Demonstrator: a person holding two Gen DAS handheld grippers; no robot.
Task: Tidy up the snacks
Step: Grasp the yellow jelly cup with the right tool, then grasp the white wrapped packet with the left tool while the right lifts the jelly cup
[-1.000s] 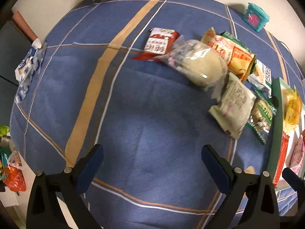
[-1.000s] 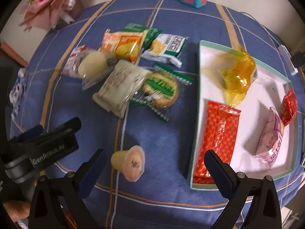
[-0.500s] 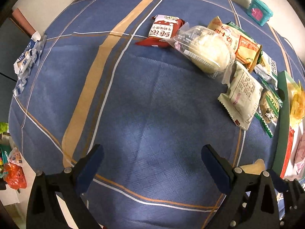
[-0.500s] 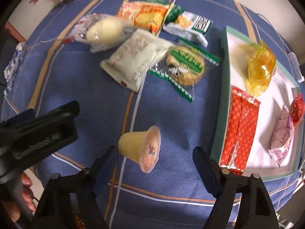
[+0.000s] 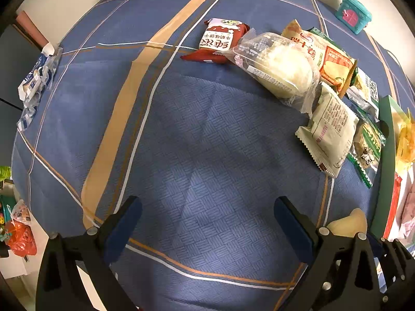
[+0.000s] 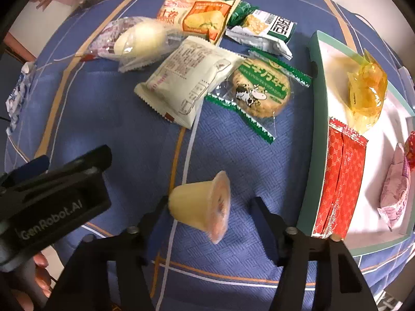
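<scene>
The right gripper point(image 6: 207, 204) fingers are closing around the small, light, slippery jelly cup point(image 6: 201, 203) between them; hold its sides softly

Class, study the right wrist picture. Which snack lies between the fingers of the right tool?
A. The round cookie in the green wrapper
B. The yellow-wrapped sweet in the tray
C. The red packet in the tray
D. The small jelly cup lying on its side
D: the jelly cup lies on its side on the blue cloth between the closing fingers of the right tool.
</scene>
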